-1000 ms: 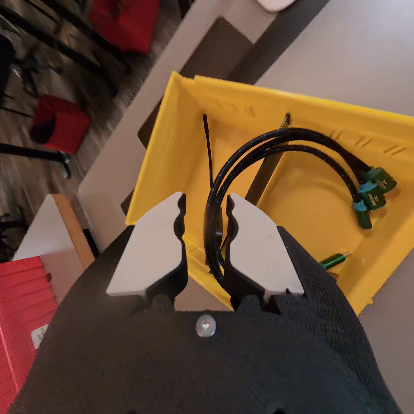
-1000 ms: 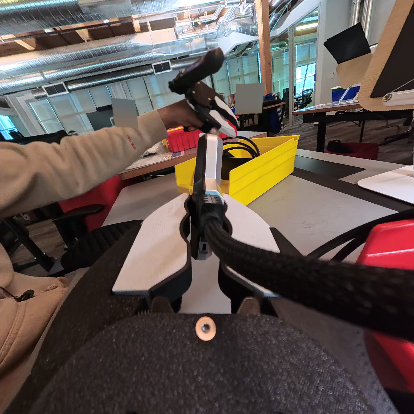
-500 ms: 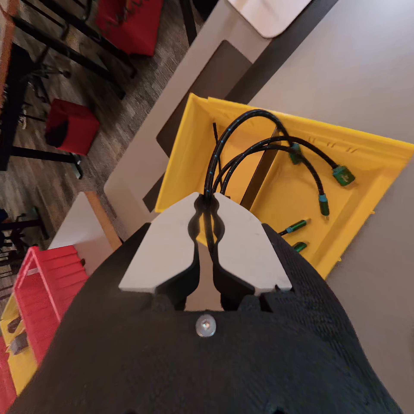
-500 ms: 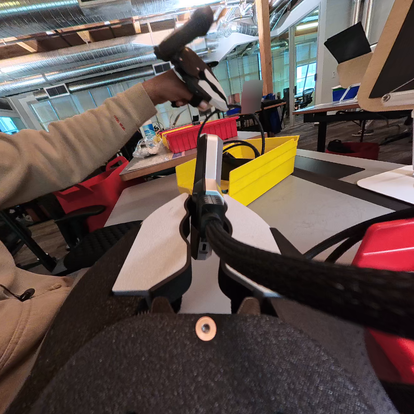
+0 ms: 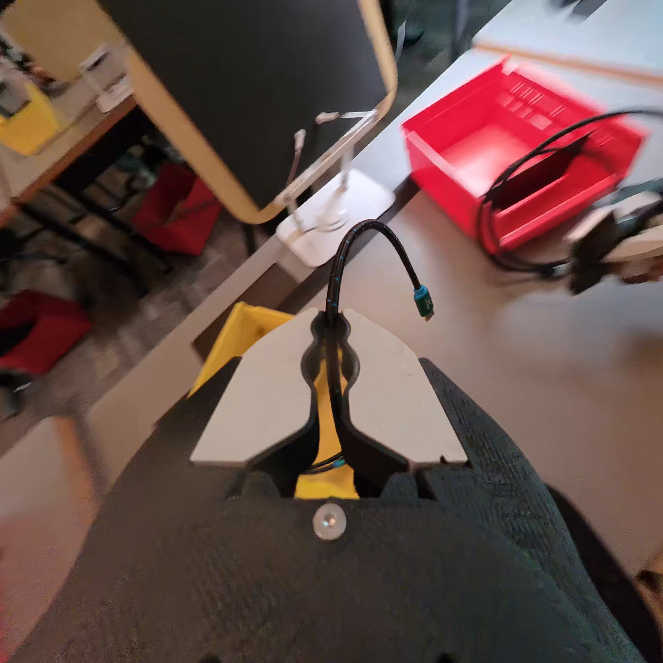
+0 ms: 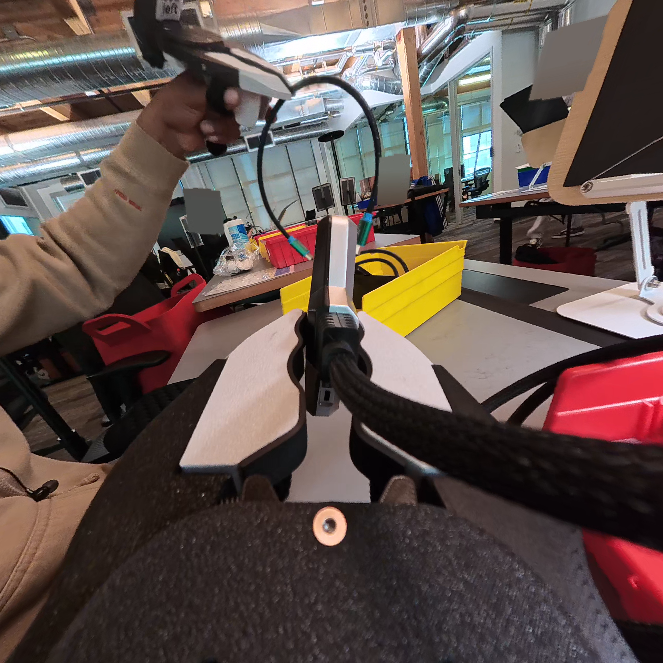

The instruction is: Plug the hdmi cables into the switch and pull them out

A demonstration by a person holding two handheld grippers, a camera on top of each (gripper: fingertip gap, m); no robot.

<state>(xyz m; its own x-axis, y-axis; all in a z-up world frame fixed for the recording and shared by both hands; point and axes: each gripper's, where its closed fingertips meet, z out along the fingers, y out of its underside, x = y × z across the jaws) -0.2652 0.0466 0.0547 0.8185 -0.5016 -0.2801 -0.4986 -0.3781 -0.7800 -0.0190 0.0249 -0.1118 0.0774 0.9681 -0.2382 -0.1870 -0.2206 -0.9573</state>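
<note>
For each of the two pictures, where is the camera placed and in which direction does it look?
Left wrist view: sits on the left gripper, raised, looking down at the grey table; its jaws pinch the thin HDMI cable.
Right wrist view: sits on the right gripper, low, looking level across the room; its jaws clamp the switch; the person's left hand and sleeve show.
Shared: cable, yellow bin, red bin, both grippers.

The left hand-held gripper is raised above the surface, a cable pinched in it near mid-length, both ends hanging down on either side of the switch. The right hand-held gripper holds the switch upright before a bin. Another bin sits to the right, with a stand behind on the surface.
</note>
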